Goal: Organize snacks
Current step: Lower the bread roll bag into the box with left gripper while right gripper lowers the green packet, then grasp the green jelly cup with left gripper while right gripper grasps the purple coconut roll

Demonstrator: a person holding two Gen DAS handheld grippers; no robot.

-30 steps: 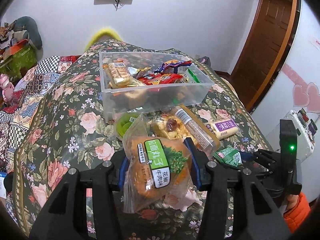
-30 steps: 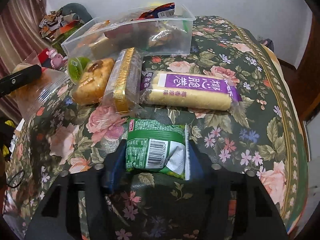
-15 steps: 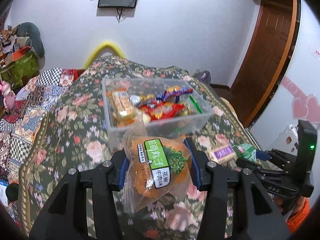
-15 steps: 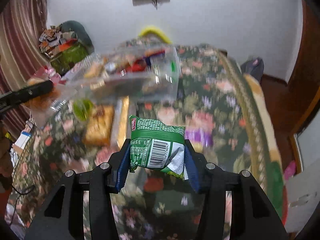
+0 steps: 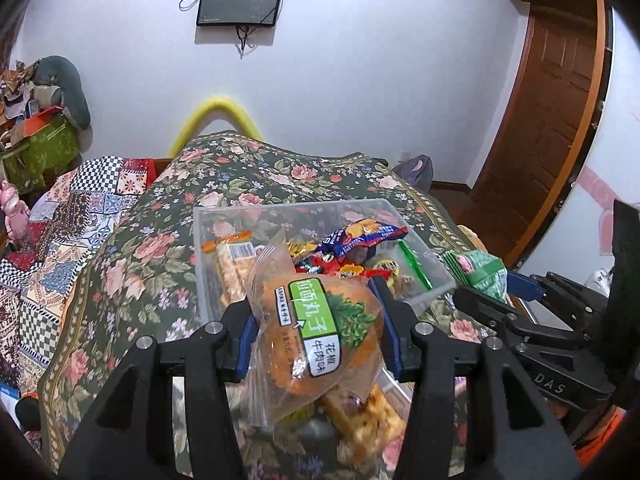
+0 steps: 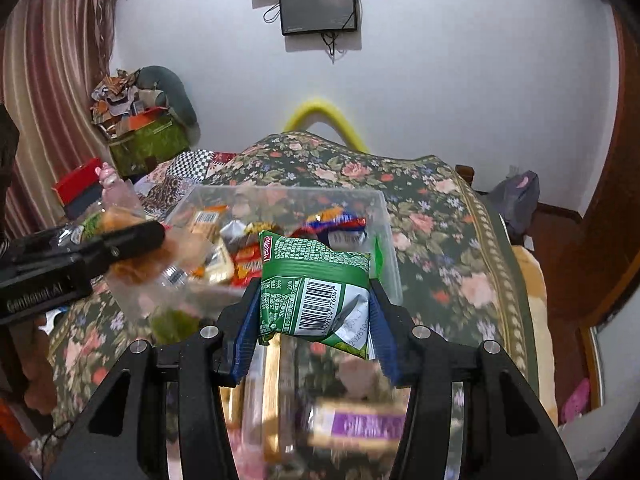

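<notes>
Left gripper, bottom centre of its view: fingers clamped on the sides of an orange bag with a green label, squeezed at the middle so the loose film hangs free above and below; probably the only firm part to pinch. Under it, low in frame, a crumbly bar lies on the floral cloth, not yet collected. Right gripper, bottom centre of the right view: blue pads closed on a green packet, barcode side facing the camera, gripped across its width so it sits upright-ish and clear of the cloth. Below it, blurred, a purple bar and a long gold-edged pack remain on the cloth. Both loads are held off the surface, near the front edge of the bin, mid-frame; my read is they're lifted high to clear the wall before a drop. The bin is a clear tub, already holding a biscuit stack at its left and a blue-red wrapper up top, so free space looks to be toward front right. In the left view the right gripper sits at right edge, packet just beside the bin's right corner. Far back: yellow arc, white wall, screen at top.
</notes>
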